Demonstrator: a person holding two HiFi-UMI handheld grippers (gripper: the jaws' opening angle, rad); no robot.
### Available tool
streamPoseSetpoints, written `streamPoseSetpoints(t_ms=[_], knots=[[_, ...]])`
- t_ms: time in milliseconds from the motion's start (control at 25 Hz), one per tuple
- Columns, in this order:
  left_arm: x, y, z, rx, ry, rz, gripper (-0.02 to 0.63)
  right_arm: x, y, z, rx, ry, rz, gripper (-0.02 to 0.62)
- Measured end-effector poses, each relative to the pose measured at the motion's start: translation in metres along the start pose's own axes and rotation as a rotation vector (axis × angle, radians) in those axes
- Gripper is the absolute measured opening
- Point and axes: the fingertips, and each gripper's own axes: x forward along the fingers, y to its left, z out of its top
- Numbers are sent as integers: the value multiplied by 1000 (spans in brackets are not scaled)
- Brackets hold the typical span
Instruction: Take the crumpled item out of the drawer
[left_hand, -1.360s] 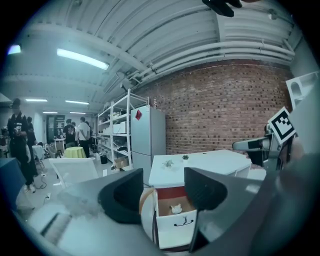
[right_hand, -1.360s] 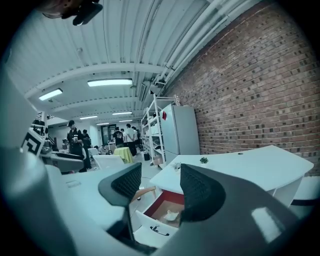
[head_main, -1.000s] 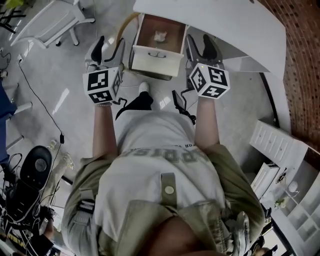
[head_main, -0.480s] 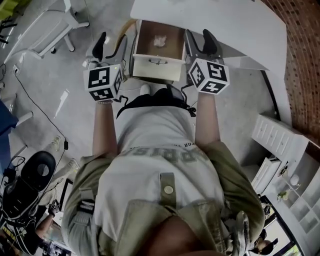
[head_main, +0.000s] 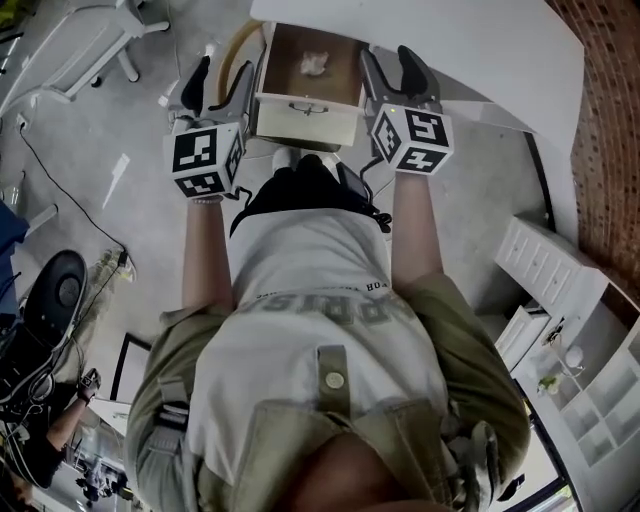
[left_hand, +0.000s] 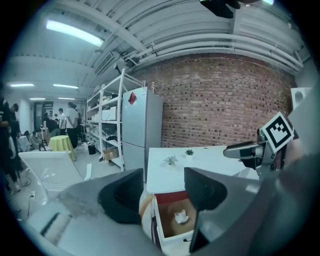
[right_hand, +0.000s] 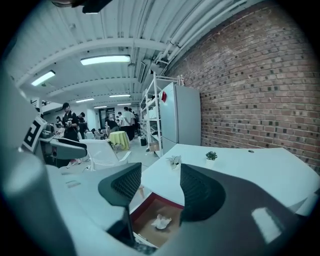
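Crumpled item (head_main: 312, 64): small white wad, loose on the brown floor of the open drawer (head_main: 305, 128). Your left gripper (head_main: 218, 85) and right gripper (head_main: 392, 68) gape, empty.

Both arms reach forward from the torso, roughly parallel and set apart. The left forearm (head_main: 205, 255) and the right forearm (head_main: 415, 235) are bare and nearly straight. The left gripper (head_main: 222, 80) points ahead and a little downward, its two dark jaws spread apart with nothing between the pads. The right gripper (head_main: 390, 62) is held the same way, level with the left one, its jaws also wide apart and gripping nothing. The left marker cube (head_main: 205, 160) sits just above the left wrist, and the right marker cube (head_main: 412, 140) sits above the right wrist. Each gripper view shows the other gripper off to the side.
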Motion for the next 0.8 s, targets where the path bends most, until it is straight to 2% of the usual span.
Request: streamPoseSetpoints(t_ms=[360, 640, 800], knots=[[2, -5, -27, -20, 85, 46, 264, 48, 7, -60, -74, 156, 116, 249], [3, -9, -63, -14, 119, 55, 275, 101, 32, -142, -292, 350, 274, 260], [-1, -10, -75, -27, 139, 65, 275, 121, 37, -180, -359, 450, 325, 265]])
